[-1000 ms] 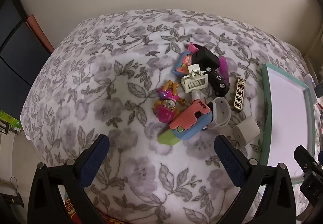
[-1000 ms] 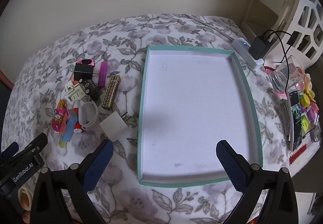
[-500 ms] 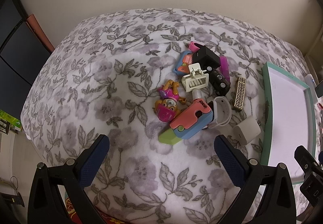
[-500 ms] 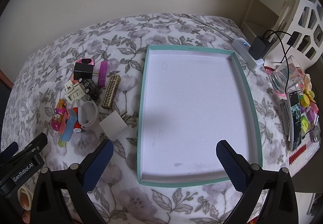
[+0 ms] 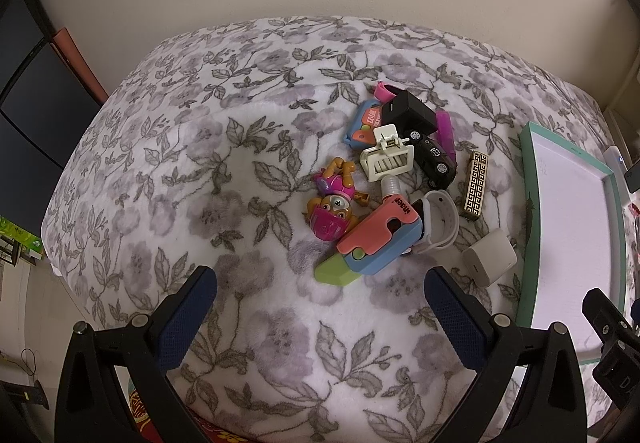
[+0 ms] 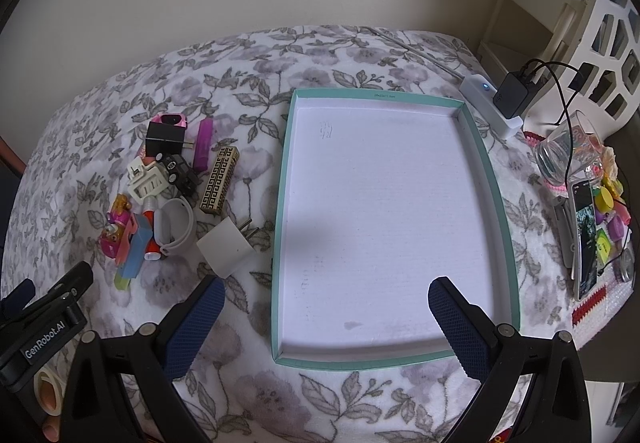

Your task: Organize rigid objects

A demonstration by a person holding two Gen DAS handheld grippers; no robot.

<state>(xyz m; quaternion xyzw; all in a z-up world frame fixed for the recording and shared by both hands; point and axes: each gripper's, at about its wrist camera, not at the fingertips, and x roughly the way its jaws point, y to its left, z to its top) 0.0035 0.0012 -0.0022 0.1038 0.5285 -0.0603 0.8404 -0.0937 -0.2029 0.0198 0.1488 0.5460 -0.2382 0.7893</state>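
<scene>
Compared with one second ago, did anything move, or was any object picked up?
Almost nothing changed. The left tongs and right tongs remain open and empty, with only a very slight drift of view. The toy pile, the white charger and the empty teal tray lie as before.

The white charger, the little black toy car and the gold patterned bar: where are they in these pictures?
white charger (image 6: 225, 249), right wrist view, on its flat top face.
black toy car (image 5: 433, 158), left wrist view, on its roof.
gold patterned bar (image 6: 219, 179), right wrist view, middle of its patterned face.
</scene>
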